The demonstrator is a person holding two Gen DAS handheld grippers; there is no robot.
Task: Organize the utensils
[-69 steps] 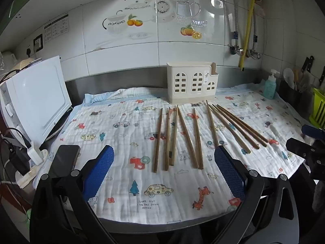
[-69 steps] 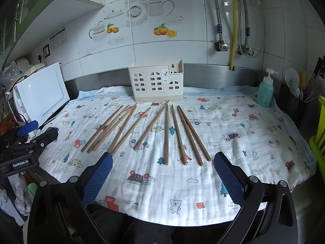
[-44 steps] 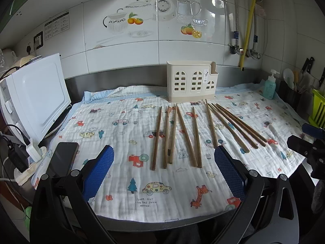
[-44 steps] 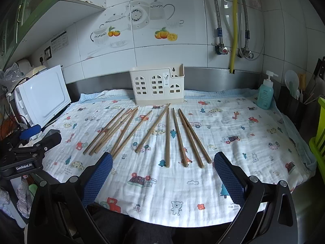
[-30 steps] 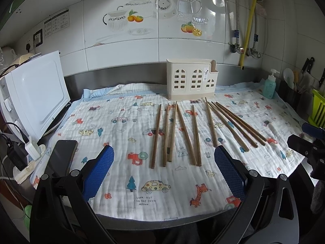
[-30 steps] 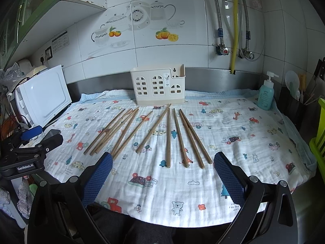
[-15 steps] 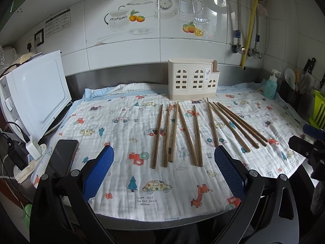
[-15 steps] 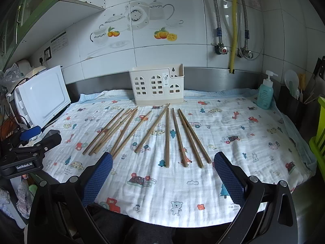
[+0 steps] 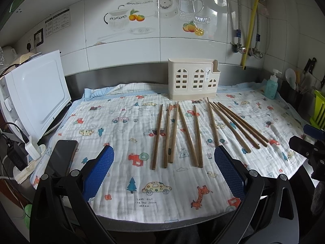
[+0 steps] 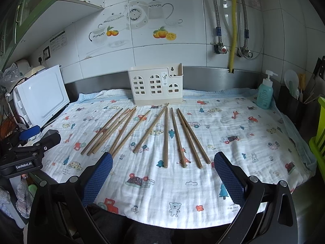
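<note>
Phone [image 9: 61,158]: dark, flat on the cloth's corner, just beside the left gripper's left finger, on its outer side.
White appliance [image 9: 38,93]: far left of both grippers, door panel tilted toward the counter.
Left gripper [image 9: 164,169]: blue-padded fingers spread wide, nothing between them — hovering at the near edge of the counter, well short of the utensils.
Printed cloth [image 9: 121,195]: spread over the counter under and ahead of both grippers, cartoon cars and animals on white.
Chopsticks [image 9: 168,134]: wooden, loose on the cloth ahead of the left gripper; five lying nearly straight away from it inside the span of its fingers, the rest fanned out ahead and to the right.
Utensil holder [image 9: 193,81]: cream, window-shaped cutouts, upright at the back against the steel splashback, straight beyond the far tips of the chopsticks.
Right gripper [image 10: 163,169]: also wide open and holding nothing, low over the near edge of the cloth; four chopsticks ahead within its span, others angled off to its left.
Soap bottle [image 10: 265,93]: teal pump bottle, far ahead and right of the right gripper — near the cloth's back corner.
</note>
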